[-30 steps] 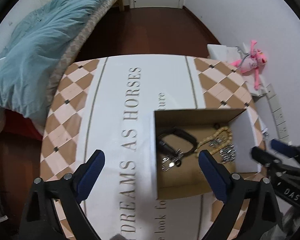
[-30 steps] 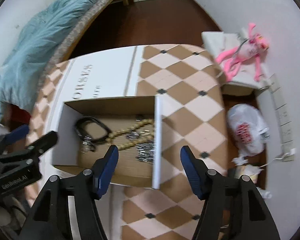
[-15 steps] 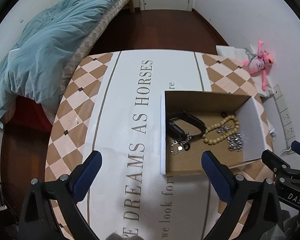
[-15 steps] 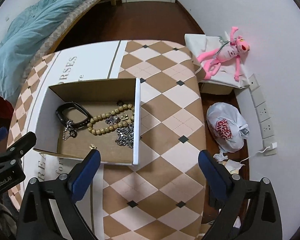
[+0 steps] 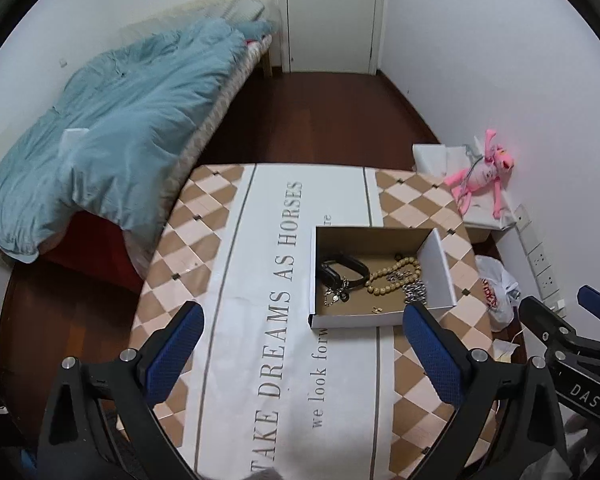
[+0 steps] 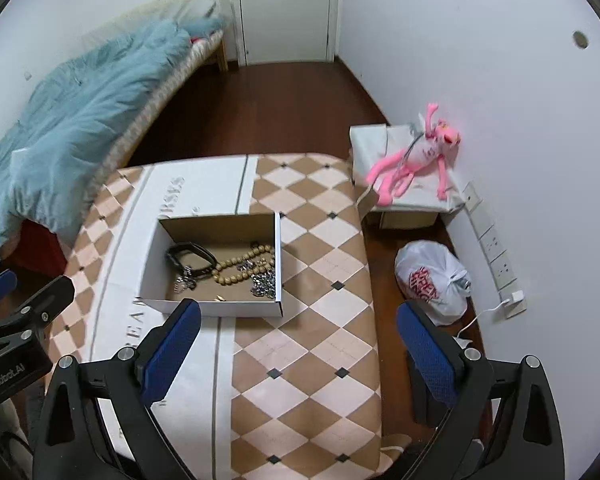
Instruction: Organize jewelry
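An open cardboard box (image 5: 356, 320) (image 6: 220, 308) sits on the checked tablecloth. Inside lie a black strap bracelet (image 5: 342, 268) (image 6: 190, 256), a tan bead necklace (image 5: 394, 276) (image 6: 240, 268), a silver chain (image 5: 415, 291) (image 6: 264, 282), a small pendant chain (image 5: 334, 296) (image 6: 184, 282) and a tiny gold piece (image 5: 377, 309) (image 6: 220, 298). My left gripper (image 5: 300, 344) is open and empty, high above the table, near the box's front. My right gripper (image 6: 298, 340) is open and empty, high, to the box's front right.
The table (image 5: 260, 360) (image 6: 320, 320) carries a printed cloth. A bed with a blue duvet (image 5: 112, 128) stands left. A pink plush toy (image 6: 420, 156) lies on a white box at right, with a plastic bag (image 6: 432, 276) on the floor and wall sockets (image 6: 496, 256).
Both grippers have pulled up and back from the box, so it looks smaller and farther. The right gripper's jaws opened wider. The jewelry stayed in the box.
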Demonstrator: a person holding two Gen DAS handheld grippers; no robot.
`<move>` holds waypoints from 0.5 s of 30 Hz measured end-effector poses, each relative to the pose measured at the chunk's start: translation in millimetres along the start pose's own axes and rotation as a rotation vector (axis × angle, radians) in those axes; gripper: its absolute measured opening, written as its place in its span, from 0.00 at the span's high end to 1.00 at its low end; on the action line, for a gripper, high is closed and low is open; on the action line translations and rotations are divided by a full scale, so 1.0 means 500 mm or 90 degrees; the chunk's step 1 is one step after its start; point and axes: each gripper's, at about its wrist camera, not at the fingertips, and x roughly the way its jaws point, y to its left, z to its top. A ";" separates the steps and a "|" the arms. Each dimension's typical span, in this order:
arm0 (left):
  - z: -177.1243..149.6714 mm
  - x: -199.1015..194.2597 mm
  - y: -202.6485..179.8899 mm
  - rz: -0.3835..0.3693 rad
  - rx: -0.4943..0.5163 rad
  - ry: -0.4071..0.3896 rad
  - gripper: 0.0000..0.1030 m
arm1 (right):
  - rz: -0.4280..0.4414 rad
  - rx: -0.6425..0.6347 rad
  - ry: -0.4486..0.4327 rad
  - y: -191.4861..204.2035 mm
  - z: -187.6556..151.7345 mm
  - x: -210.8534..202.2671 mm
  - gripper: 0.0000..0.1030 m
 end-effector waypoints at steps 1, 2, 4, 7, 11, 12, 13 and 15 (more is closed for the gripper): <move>-0.001 -0.015 0.001 0.000 0.001 -0.008 0.01 | 0.000 0.000 -0.008 0.000 -0.002 -0.020 0.03; -0.002 -0.032 0.002 0.003 0.001 -0.018 0.01 | 0.002 0.000 -0.014 0.000 -0.003 -0.035 0.03; -0.004 -0.060 0.005 0.008 0.002 -0.031 0.01 | 0.004 0.000 -0.031 0.000 -0.005 -0.075 0.02; -0.008 -0.103 0.007 0.004 0.000 -0.049 0.01 | 0.004 0.001 -0.057 0.001 -0.008 -0.126 0.00; -0.013 -0.142 0.006 0.000 0.001 -0.063 0.01 | 0.001 0.002 -0.089 0.002 -0.012 -0.191 0.00; -0.014 -0.151 0.004 -0.002 0.002 -0.066 0.01 | -0.001 0.001 -0.096 0.002 -0.013 -0.203 0.00; -0.015 -0.160 0.005 -0.005 0.003 -0.070 0.01 | -0.004 0.000 -0.103 0.003 -0.015 -0.217 0.00; -0.016 -0.175 0.004 -0.004 0.007 -0.079 0.01 | -0.005 0.000 -0.109 0.004 -0.017 -0.235 0.00</move>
